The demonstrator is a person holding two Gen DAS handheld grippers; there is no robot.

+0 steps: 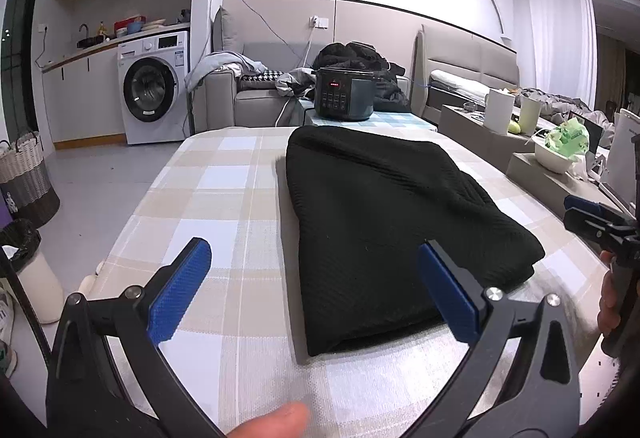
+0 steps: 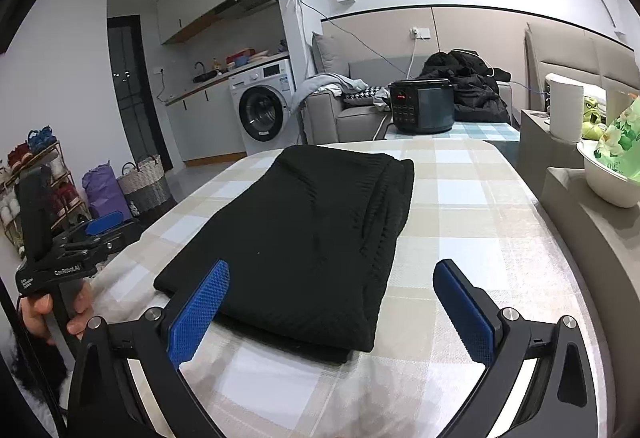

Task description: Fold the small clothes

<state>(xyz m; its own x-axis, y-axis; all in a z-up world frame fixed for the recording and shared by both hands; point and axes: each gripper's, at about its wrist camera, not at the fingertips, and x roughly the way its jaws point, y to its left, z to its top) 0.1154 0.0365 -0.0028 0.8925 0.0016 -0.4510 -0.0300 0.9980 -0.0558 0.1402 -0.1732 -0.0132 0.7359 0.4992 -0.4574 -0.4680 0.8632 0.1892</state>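
Table [image 1: 224, 173], rounded far edge, covered by a beige, white and pale-blue check cloth [image 2: 472, 205]. One folded black garment [image 1: 384, 222] lies flat on the cloth, ahead of the left gripper [image 1: 316, 290] and slightly to its right. Near edge of the garment lies between that gripper's spread fingers; nothing else on the cloth.

Left gripper [image 1: 314, 292]: matte black frame, two curved arms sweeping out to the fingers. Blue pads [image 1: 180, 292] with a fine diamond knurl on the inner faces. Round silver screws at each finger joint, slot-shaped cutouts in the arms.

Right gripper [image 2: 332, 308]: same build, same black arms, blue textured fingers [image 2: 199, 312], silver pivot screws, triangular cutouts near the base.

From the right wrist view, the side of my left gripper carries small white lettering on the black body above a dark handle. My hand [image 2: 48, 312] is wrapped around the handle; no sleeve visible.
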